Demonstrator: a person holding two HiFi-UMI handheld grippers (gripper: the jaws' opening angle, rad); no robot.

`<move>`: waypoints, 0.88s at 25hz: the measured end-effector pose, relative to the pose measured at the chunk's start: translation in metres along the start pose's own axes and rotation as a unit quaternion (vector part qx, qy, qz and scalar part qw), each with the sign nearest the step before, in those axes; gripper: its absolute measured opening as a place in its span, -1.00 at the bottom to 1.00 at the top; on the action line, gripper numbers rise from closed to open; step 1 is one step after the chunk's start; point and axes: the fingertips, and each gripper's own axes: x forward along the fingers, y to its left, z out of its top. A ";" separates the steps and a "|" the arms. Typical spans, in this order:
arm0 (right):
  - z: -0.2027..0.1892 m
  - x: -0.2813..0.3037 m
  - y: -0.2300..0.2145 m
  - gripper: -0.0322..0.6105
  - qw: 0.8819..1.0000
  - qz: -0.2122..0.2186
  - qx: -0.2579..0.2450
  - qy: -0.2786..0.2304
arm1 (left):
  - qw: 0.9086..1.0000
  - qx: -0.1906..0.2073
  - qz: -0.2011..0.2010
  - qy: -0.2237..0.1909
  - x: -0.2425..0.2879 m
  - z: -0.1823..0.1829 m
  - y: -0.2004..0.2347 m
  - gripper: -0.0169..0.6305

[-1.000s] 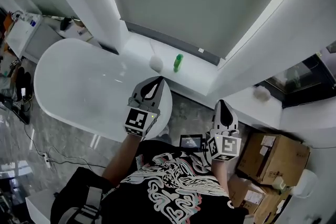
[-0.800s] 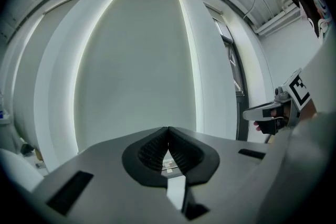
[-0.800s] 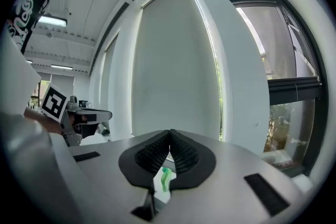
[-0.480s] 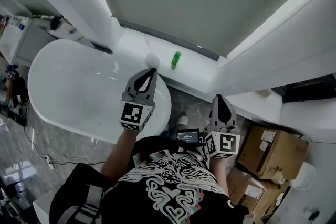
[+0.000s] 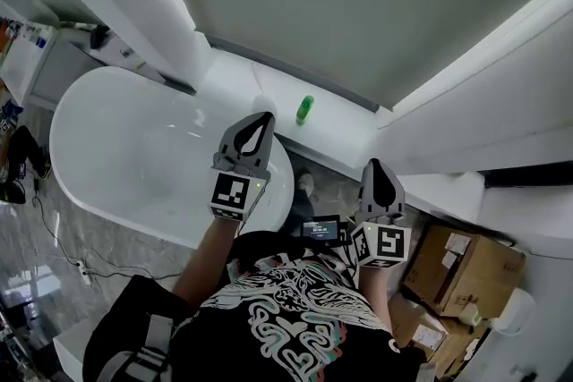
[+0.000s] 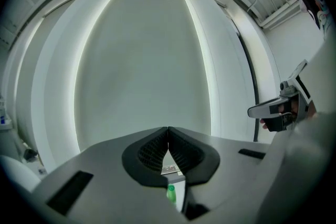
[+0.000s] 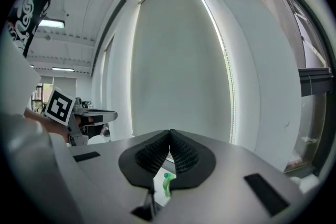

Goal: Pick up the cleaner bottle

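L claw (image 5: 266,115) & R claw (image 5: 377,164) pressed together, empty; cleaner bottle (image 5: 305,109) upright on ledge (image 5: 345,128), clear room round it.

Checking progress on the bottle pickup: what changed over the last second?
The left gripper and right gripper moved forward toward the bottle on the ledge. Nothing was grasped. Both stay shut and empty; the bottle has not moved.

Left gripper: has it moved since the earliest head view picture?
Yes. The left gripper has advanced toward the white ledge, and its tip is now nearer the green cleaner bottle standing there.
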 end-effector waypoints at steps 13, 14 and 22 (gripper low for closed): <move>-0.026 0.050 -0.016 -0.82 0.999 0.030 0.002 0.037 | 0.999 0.027 -0.005 0.047 0.045 -0.039 -0.005 -0.90; -0.029 0.053 -0.017 -0.82 0.999 0.031 0.003 0.041 | 0.998 0.023 -0.005 0.050 0.048 -0.044 -0.005 -0.90; -0.058 0.081 -0.026 -0.82 0.997 0.031 0.002 0.064 | 0.996 0.031 -0.018 0.076 0.069 -0.080 -0.006 -0.90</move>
